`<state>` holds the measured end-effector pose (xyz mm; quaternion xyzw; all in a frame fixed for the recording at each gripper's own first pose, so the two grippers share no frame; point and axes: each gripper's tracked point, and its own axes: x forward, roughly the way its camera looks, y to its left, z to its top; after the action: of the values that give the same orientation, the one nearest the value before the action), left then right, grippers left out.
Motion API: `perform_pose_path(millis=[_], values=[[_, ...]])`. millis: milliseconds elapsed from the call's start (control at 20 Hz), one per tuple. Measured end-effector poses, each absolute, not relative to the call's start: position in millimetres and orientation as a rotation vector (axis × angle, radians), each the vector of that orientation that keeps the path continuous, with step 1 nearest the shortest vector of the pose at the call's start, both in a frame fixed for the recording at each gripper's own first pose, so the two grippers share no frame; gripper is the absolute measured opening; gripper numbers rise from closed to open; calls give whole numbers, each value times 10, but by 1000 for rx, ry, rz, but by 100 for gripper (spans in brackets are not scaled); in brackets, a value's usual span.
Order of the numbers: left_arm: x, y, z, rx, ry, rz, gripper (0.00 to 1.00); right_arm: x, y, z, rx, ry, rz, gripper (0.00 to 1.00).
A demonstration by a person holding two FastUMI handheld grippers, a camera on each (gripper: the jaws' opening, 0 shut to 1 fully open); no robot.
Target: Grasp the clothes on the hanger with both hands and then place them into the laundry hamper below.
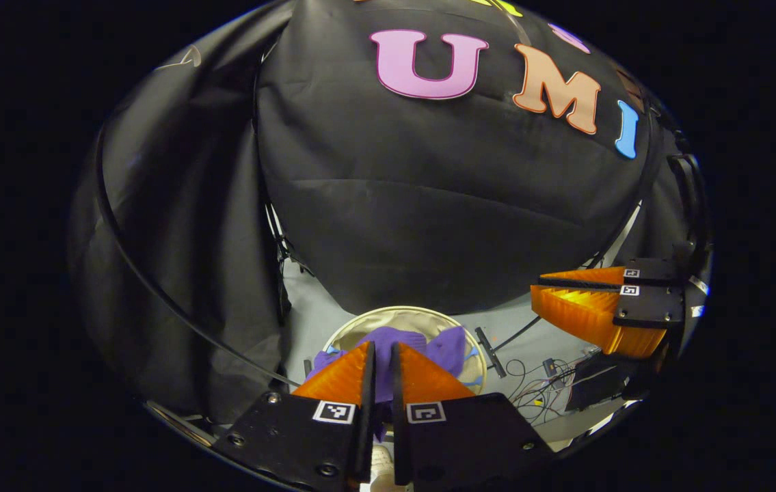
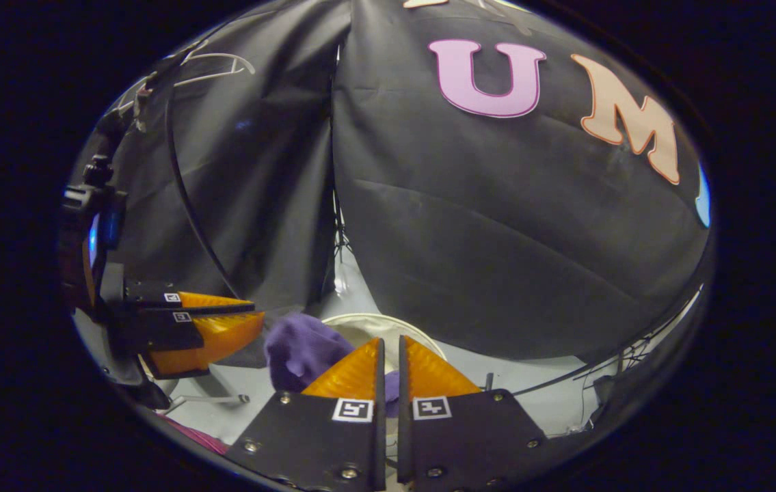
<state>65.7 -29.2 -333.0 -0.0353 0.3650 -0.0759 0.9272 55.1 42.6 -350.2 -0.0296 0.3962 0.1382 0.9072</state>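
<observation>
While the black booth cloth [image 1: 442, 205] hangs behind everything, the round cream laundry hamper [image 1: 422, 318] stands on the pale floor [image 1: 312, 307] below both grippers, and the purple garment [image 1: 388, 348] lies mostly inside it. Seen through the left gripper view, the cloth spreads across the hamper's mouth, with a fold near the rim on each side. The right gripper view shows a bunched lump of the same garment [image 2: 302, 348] rising at the hamper's [image 2: 388, 321] near edge, between the two tools.

Judging from this, the drop looks nearly made, and the risk is a trailing fold: a fold draped over the rim could slide out onto the floor, and a bit of purple shows right between each pair of fingers, so cloth may be snagged there and get dragged back up if a hand lifts away. Loose cables [image 1: 531, 389] lie on the floor just beside the hamper and could catch a low sweep.

The left gripper [image 1: 379, 362] points down over the hamper, its fingers drawn nearly together with a thin slit between; whether they pinch fabric I cannot tell. The right gripper [image 2: 391, 365] is angled likewise, fingers close, its grasp equally unclear. From the left gripper view, the right one [image 1: 538, 287] sits off to the side, held level and clenched.
</observation>
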Motion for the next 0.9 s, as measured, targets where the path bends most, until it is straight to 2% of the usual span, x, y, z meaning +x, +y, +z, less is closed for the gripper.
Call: perform_pose_path(millis=[900], values=[[749, -317, -3248, -70, 700, -162, 13, 506, 398, -3411, -54, 798, 270, 7]])
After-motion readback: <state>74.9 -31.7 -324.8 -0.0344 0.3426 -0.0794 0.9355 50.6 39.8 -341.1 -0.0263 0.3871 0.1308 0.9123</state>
